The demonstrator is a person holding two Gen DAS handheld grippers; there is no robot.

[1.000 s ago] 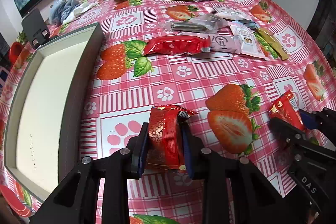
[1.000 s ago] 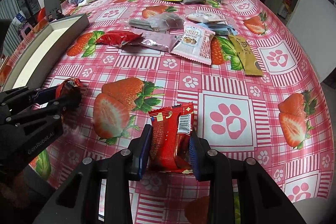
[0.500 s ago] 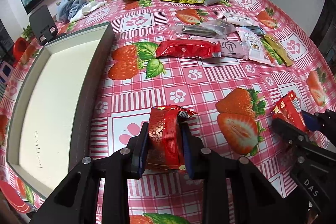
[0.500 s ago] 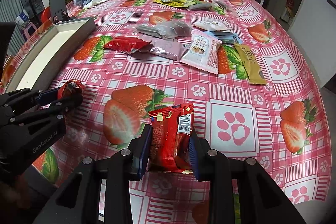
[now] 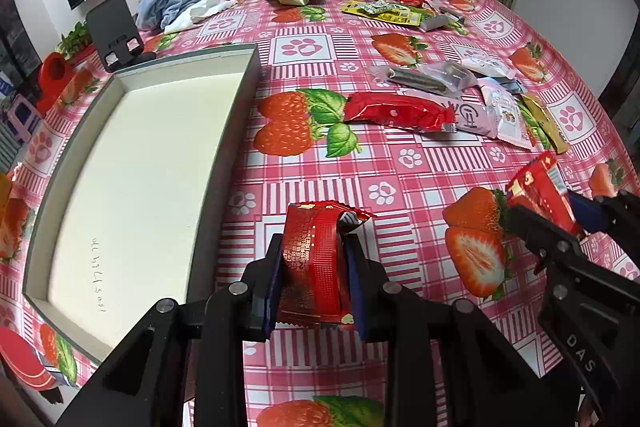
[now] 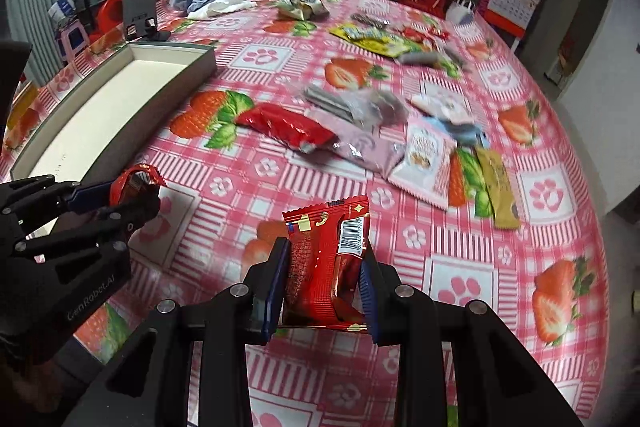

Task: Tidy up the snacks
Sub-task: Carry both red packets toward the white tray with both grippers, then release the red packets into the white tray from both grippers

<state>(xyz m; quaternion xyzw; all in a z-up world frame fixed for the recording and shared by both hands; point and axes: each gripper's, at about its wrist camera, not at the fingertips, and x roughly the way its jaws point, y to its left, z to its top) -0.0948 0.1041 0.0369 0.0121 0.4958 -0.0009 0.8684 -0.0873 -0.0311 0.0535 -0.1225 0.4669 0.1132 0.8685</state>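
My left gripper (image 5: 314,259) is shut on a small red snack packet (image 5: 314,267), held above the tablecloth just right of the shallow grey tray (image 5: 236,115) with a cream floor. My right gripper (image 6: 325,263) is shut on a second red snack packet (image 6: 326,267) with a barcode, held above the table. Each gripper shows in the other's view: the right one (image 5: 548,211) at right, the left one (image 6: 128,195) at left near the tray (image 6: 176,67). A long red packet (image 5: 396,111) and several other snacks lie mid-table.
Pink, white and olive packets (image 6: 424,155) lie right of the long red packet. Yellow and silver packets (image 5: 380,9) lie at the far side. A black phone stand (image 5: 114,31) and cloths (image 5: 168,7) sit behind the tray. Flowers stand at the back edge.
Both grippers have risen and moved toward the tray while still holding their red packets; the tray now appears larger and closer in both views.
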